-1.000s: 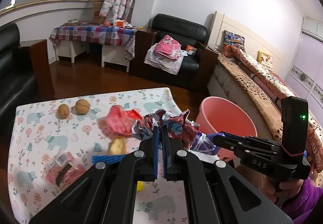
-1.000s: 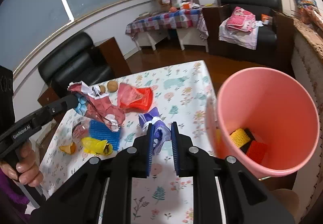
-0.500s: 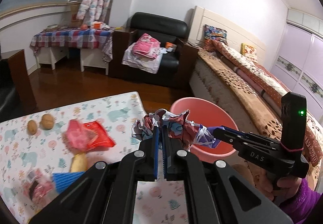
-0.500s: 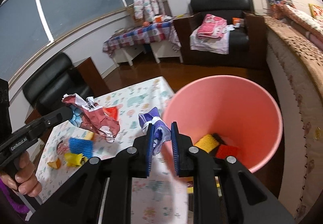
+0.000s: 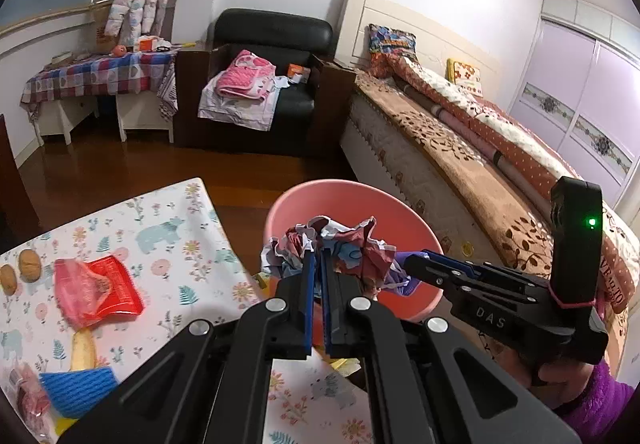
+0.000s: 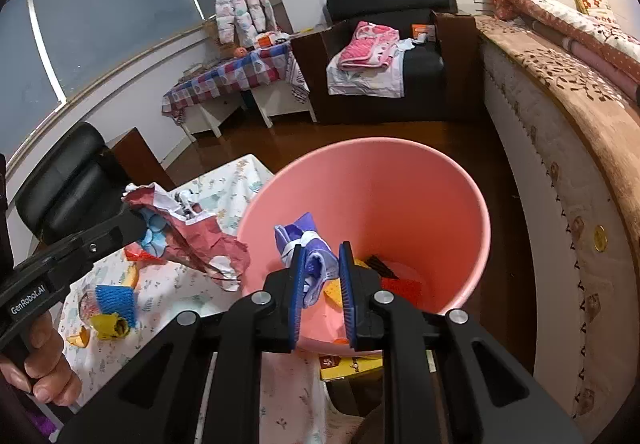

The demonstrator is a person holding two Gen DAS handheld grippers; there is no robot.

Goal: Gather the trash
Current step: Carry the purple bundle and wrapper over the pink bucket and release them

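My left gripper (image 5: 319, 258) is shut on a crumpled dark-red and white wrapper (image 5: 344, 244), held at the near rim of the pink bin (image 5: 344, 195). In the right wrist view the same crumpled wrapper (image 6: 200, 232) hangs just left of the pink bin (image 6: 400, 179). My right gripper (image 6: 322, 256) is shut on a purple and white wrapper (image 6: 306, 244), which hangs over the bin's opening. Yellow and red trash (image 6: 400, 286) lies at the bin's bottom.
The flowered table (image 5: 180, 236) holds a red and pink bag (image 5: 96, 290), two walnuts (image 5: 28, 270), a blue mesh piece (image 5: 76, 390) and a yellow wrapper (image 6: 108, 326). A bed (image 5: 460, 147) stands right of the bin. A black armchair (image 5: 272, 83) stands behind.
Both grippers have swung right from over the table toward the pink bin, each carrying its wrapper. The purple wrapper now hangs above the bin's opening.
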